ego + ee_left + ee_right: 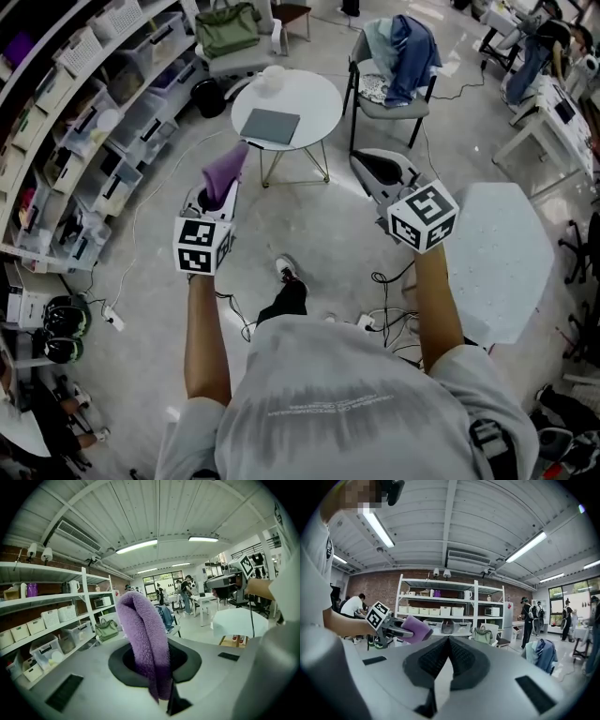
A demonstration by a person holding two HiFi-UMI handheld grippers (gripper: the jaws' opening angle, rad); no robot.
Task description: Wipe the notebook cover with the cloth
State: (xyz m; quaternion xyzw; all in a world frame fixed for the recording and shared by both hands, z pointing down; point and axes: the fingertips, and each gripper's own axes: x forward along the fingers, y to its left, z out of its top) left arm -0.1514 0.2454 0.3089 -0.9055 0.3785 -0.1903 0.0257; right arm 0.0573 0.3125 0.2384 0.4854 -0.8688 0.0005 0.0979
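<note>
The left gripper (pixel 214 199) is clamped on a purple cloth (pixel 225 172), raised in the air well short of the round counter (pixel 314 89), off its near-left side. The cloth looks soft, fluffy and light. It flops over past the jaws, so the loose fold is probably the part to press down. The grey notebook (pixel 270 126) lies flat and closed on the counter's near-left part. It seems stiff and light and may slide on that smooth top. The right gripper (pixel 379 169), jaws together on nothing, hangs off the counter's near-right side and could pin a corner.
</note>
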